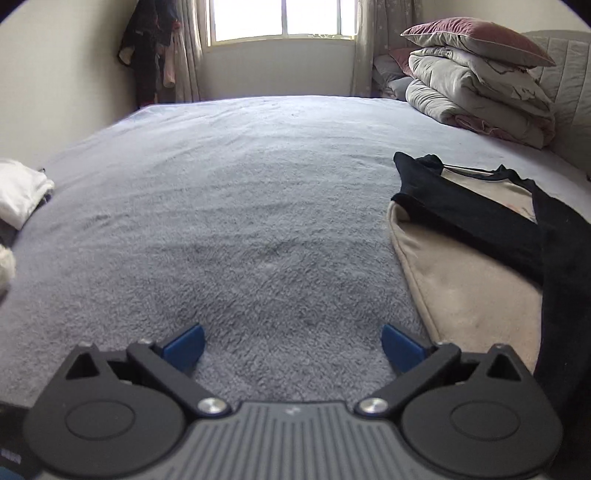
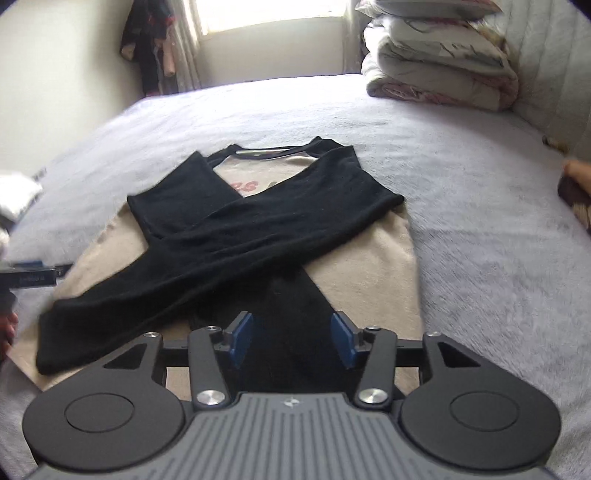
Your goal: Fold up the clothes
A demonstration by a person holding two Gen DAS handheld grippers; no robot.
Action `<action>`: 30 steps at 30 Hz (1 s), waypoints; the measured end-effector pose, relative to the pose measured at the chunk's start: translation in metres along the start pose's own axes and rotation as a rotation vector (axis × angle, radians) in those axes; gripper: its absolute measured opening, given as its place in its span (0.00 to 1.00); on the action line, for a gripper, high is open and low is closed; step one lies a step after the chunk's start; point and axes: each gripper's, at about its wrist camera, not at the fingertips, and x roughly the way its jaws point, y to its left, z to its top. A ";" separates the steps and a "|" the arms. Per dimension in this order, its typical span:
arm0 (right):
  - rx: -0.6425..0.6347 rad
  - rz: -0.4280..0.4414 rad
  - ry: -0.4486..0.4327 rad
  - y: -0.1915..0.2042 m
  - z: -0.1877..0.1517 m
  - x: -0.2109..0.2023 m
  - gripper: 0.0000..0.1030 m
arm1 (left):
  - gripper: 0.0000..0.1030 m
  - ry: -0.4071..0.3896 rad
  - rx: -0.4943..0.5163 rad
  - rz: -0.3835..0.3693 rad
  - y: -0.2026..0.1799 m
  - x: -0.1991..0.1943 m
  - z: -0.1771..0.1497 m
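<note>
Right wrist view: one shirt (image 2: 354,266), cream body with two black sleeves (image 2: 229,236) crossed over its chest, lies flat on the bed (image 2: 480,206); soft, light and limp, it is probably best pinched at the hem corners. Both tongs hold nothing: the right tongs (image 2: 291,343) half open over a sleeve end, the left tongs (image 1: 293,347) wide apart over bare bed.

Daylight pours from the window (image 1: 280,18) at the top centre of both views, blown out to white. The bed (image 1: 258,206) is lit softly and evenly, dimmer toward the bottom of the frame. Fisheye distortion bends the edges and blackens the corners. The left view is sharp; the right view is smeared, most along its right side.
</note>
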 end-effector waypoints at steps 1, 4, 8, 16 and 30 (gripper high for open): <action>-0.044 0.005 0.004 0.012 0.002 0.004 0.49 | 1.00 -0.001 -0.020 -0.001 0.003 0.000 0.002; -0.126 0.085 -0.027 0.051 0.009 0.011 0.49 | 1.00 -0.031 -0.083 0.068 0.016 0.000 0.007; -0.171 0.168 -0.030 0.094 0.020 0.032 0.50 | 1.00 0.003 -0.077 0.033 0.018 0.010 0.011; -0.264 0.096 -0.002 0.131 -0.003 0.031 0.51 | 1.00 -0.010 -0.013 0.018 0.008 0.010 0.006; -0.169 0.168 0.033 0.109 -0.002 0.027 0.55 | 1.00 -0.012 -0.024 0.010 0.014 0.011 0.006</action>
